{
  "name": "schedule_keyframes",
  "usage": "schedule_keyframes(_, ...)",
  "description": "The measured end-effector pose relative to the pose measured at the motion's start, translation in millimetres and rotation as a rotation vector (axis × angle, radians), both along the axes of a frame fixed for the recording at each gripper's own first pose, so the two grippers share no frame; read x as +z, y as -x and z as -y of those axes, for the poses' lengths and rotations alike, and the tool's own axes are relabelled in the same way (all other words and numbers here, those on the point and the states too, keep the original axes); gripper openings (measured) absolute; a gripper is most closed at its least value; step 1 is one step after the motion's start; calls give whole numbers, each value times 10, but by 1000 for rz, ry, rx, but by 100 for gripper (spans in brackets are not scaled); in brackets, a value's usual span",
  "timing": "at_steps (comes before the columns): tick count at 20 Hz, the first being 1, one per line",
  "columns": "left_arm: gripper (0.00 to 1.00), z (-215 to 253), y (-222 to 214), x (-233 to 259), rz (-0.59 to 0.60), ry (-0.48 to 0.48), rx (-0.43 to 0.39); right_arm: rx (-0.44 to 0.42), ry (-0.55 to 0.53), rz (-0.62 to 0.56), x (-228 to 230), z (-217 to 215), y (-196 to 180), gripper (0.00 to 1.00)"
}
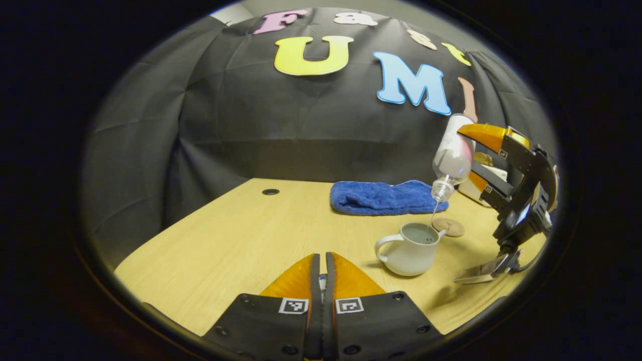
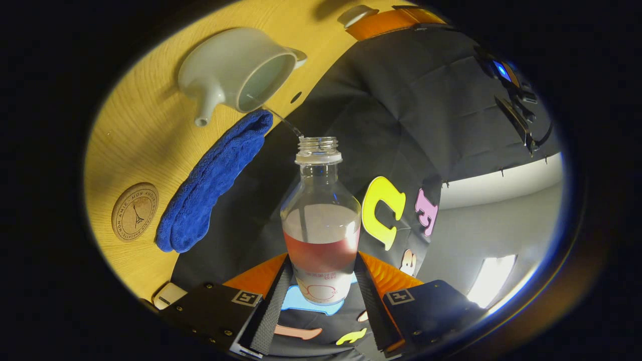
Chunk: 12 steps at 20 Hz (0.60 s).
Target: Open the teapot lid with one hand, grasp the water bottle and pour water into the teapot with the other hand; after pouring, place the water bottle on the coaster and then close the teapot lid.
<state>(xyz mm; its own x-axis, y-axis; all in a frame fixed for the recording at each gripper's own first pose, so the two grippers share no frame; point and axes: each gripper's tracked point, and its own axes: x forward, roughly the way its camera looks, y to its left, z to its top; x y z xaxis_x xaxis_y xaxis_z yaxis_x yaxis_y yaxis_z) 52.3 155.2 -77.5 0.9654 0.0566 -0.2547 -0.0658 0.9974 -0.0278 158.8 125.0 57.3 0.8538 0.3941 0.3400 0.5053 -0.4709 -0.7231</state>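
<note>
Left tongs: at the bottom of the left gripper view, fingers pressed almost together over the worktop. A small pale sliver sits in the slit between them, likely the lid's knob, but I cannot tell for certain. In the right gripper view a white lid shows by these tongs at the top edge.
Towel: a blue towel lies folded at the back of the worktop, behind the teapot.
Teapot: the white teapot stands open on the worktop, lid off, water visible inside.
Water bottle: the water bottle is tipped mouth-down over the teapot, and a thin stream runs from its neck into the opening. In the right gripper view it is about half full.
Coaster: the round cork coaster lies bare just beside and behind the teapot.
Right tongs: clamped on the lower body of the bottle, one finger on each side.
Step in hand: pouring, by my reading; lid off and bottle grasped are done.
Next move: tilt the bottle back upright to stop the flow, then carry it the short way to the coaster and set it down squarely before letting go. The lid goes back on after that.
</note>
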Motion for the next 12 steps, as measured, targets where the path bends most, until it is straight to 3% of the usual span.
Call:
schedule_keyframes(1,6,1,3,-11,0,1,0,3,4,-5,-22,0,-12,72)
schedule_keyframes(12,7,-6,8,3,7,10,1,13,24,-11,-89,-30,12,75)
